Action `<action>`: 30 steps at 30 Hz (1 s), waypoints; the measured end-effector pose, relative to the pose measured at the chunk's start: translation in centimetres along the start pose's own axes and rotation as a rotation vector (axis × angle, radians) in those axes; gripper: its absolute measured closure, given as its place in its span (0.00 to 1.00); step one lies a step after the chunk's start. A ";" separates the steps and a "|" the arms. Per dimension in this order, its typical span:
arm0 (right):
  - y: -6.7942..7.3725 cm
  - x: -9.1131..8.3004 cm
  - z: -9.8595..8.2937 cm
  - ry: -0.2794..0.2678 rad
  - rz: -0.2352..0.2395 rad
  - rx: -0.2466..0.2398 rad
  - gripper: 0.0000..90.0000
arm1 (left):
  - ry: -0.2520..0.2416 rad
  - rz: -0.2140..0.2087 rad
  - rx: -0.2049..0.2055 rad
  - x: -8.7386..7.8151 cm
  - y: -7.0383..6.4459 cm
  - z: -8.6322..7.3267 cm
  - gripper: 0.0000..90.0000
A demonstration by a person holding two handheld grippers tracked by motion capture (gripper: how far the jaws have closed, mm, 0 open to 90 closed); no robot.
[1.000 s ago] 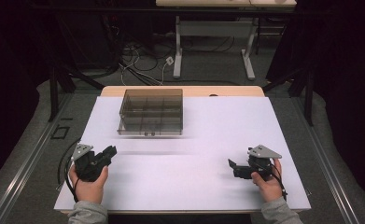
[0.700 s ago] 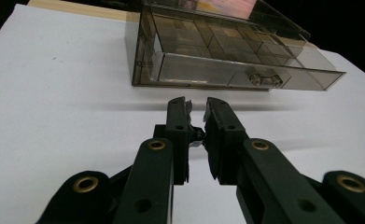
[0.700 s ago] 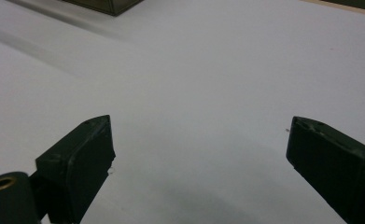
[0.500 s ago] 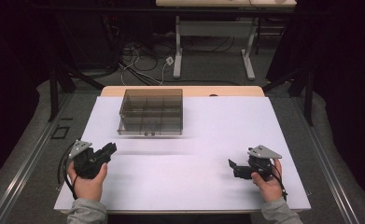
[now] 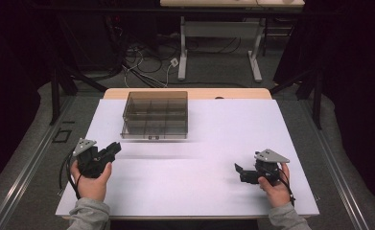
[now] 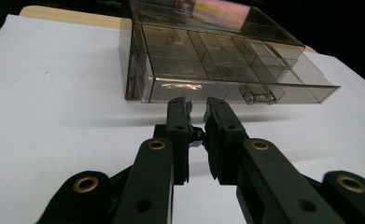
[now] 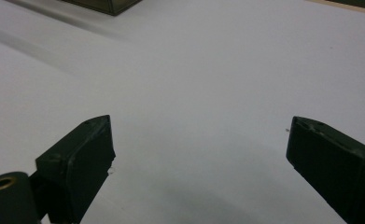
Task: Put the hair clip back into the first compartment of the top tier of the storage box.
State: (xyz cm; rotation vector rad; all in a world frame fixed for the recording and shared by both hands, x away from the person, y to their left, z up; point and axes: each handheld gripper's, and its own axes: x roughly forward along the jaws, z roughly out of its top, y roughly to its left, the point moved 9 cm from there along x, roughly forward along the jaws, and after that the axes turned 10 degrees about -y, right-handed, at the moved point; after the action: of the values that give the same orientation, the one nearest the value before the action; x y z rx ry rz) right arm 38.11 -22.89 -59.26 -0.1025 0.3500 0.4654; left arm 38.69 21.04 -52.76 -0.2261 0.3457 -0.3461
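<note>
A smoky clear plastic organiser box point(image 5: 155, 115) with several compartments stands at the back left of the white table point(image 5: 214, 139). In the left gripper view the box point(image 6: 217, 60) is straight ahead, with a small handle point(image 6: 257, 97) on its front panel. My left gripper point(image 5: 115, 147) is held low at the front left, pointing at the box; its jaws point(image 6: 196, 105) stand nearly together with only a thin gap and hold nothing. My right gripper point(image 5: 238, 168) rests at the front right, and its jaws point(image 7: 199, 140) are spread wide over bare table.
Broad white tabletop lies between the grippers and the box. A wooden strip point(image 5: 223, 93) edges the table's far side. Beyond it, on the floor, are cables and desk legs point(image 5: 182, 48). Dark surroundings flank both sides.
My left gripper has moved slightly forward, toward the box. The right gripper has stayed where it was.
</note>
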 end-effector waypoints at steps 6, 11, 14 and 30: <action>0.0 0.0 0.0 -0.003 0.003 0.002 0.08 | 0.008 0.005 0.014 0.7 -0.1 0.8 0.89; 0.0 0.0 0.0 -0.003 0.002 -0.002 0.08 | 0.015 0.008 0.019 1.1 -0.1 1.2 0.89; 0.0 0.0 0.0 -0.003 0.003 -0.001 0.08 | 0.013 0.013 0.021 1.4 0.0 1.5 0.89; 0.1 0.1 -0.1 0.004 0.002 0.006 0.08 | 0.029 0.026 0.025 2.7 0.2 2.5 0.89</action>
State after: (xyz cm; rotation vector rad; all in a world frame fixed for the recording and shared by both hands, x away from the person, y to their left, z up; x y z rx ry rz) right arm 38.12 -22.81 -59.35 -0.0974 0.3552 0.4664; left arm 42.09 20.60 -51.33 -0.1917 0.3722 -0.3278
